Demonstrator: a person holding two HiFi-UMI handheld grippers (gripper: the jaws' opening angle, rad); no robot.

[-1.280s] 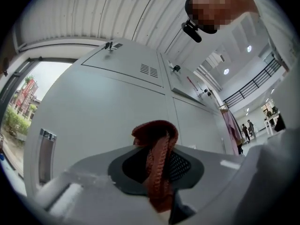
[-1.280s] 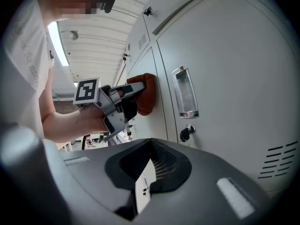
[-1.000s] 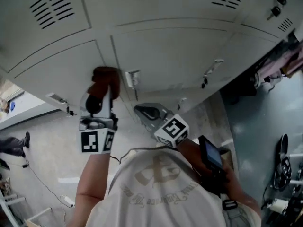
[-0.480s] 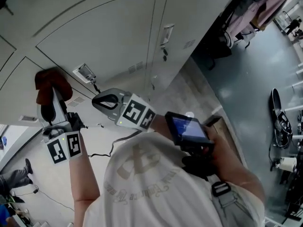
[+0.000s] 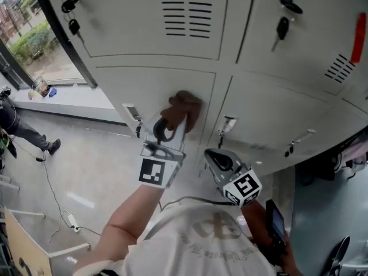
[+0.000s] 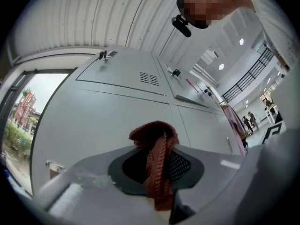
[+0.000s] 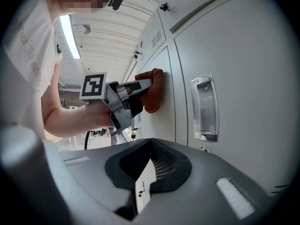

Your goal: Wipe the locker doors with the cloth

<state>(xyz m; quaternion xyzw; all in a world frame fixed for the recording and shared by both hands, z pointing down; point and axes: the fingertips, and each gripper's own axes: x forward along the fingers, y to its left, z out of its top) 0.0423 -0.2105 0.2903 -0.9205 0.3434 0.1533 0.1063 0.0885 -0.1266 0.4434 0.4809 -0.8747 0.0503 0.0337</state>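
The left tongs (image 5: 174,121) pinch a rust-red knitted cloth (image 5: 185,104). Its bunched end is pressed against a pale grey metal locker door (image 5: 150,88), close to that door's right edge. The right tongs (image 5: 211,155) are pressed together on nothing. They hang nearer and to the right, just off the neighbouring door beside its recessed metal handle (image 5: 227,124). A black-headed key (image 5: 282,27) dangles from an upper door.

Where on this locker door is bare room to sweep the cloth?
Bare panel runs above the cloth to the door's top seam, and left toward the recessed handle. Crowded past the right seam: a second handle and the right gripper.
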